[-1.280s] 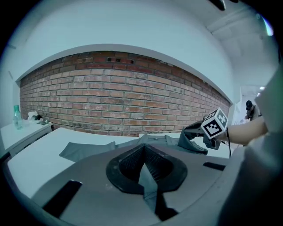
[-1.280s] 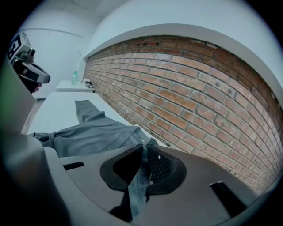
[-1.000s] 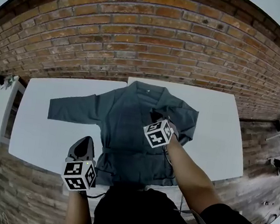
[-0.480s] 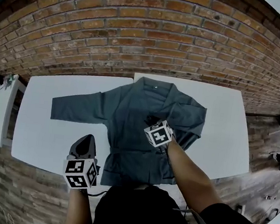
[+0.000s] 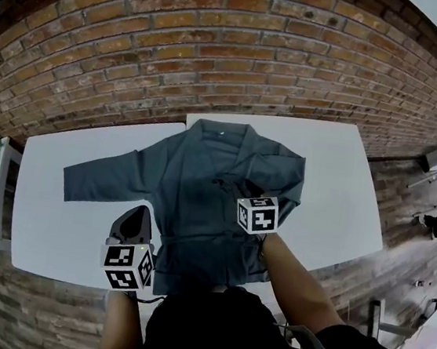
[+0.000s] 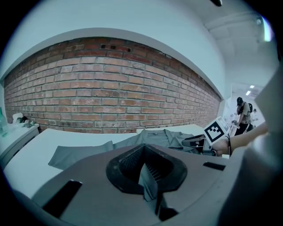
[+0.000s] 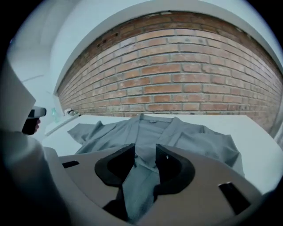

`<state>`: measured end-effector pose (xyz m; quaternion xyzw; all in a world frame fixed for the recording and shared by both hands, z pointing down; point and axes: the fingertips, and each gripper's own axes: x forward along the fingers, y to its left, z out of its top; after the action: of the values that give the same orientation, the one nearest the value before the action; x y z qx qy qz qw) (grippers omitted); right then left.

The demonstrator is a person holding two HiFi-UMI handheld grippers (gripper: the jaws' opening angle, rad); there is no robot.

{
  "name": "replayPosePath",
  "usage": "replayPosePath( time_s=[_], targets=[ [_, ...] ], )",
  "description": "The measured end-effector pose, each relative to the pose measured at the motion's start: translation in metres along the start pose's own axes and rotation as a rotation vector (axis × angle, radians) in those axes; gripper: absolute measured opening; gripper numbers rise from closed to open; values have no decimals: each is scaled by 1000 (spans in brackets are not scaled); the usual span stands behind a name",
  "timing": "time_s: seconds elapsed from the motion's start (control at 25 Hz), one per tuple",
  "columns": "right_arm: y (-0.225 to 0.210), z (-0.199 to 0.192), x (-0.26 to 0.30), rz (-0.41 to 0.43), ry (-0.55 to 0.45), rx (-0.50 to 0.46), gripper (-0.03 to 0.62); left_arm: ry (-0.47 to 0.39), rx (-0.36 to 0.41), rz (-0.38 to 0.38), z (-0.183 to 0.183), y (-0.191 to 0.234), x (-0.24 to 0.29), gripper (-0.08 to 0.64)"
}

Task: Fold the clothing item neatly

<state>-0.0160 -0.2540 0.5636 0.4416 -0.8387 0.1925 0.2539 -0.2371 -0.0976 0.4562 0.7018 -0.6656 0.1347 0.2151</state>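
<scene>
Two tools: left tool (image 5: 136, 215) closed beside the jacket (image 5: 198, 179) edge, right tool (image 7: 145, 162) opening, jacket cloth between.

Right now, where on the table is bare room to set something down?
Free: the table right of the jacket, up to its right edge; the near left corner, before the spread sleeve. Crowded: the middle, covered by the jacket.

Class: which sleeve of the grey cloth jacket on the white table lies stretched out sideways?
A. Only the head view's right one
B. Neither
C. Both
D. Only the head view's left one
D: on the grey cloth jacket, the left-side sleeve reaches out over the white table; the other sleeve is folded onto the body.
</scene>
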Motion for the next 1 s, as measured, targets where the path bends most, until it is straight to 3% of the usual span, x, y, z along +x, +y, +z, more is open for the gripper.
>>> replayPosePath(
  time_s=[0.16, 0.36, 0.48, 0.6, 0.72, 1.0],
  targets=[
    [-28, -25, 1, -50, 90, 193, 144, 6, 12, -25, 1, -10, 6, -8],
    [-24, -41, 13, -17, 143, 333, 144, 15, 14, -26, -2, -7, 6, -8],
    [-19, -37, 19, -3, 133, 348, 133, 22, 9, -16, -4, 0, 7, -8],
    [-17, -31, 23, -5, 120, 338, 58, 29, 1, -8, -6, 6, 7, -8],
    [-15, -26, 26, 1, 114, 330, 24, 37, -7, -3, -9, 10, 8, -8],
    [-7, 8, 35, 44, 54, 302, 17, 47, -16, 4, -12, 20, 13, -8]
  ],
)
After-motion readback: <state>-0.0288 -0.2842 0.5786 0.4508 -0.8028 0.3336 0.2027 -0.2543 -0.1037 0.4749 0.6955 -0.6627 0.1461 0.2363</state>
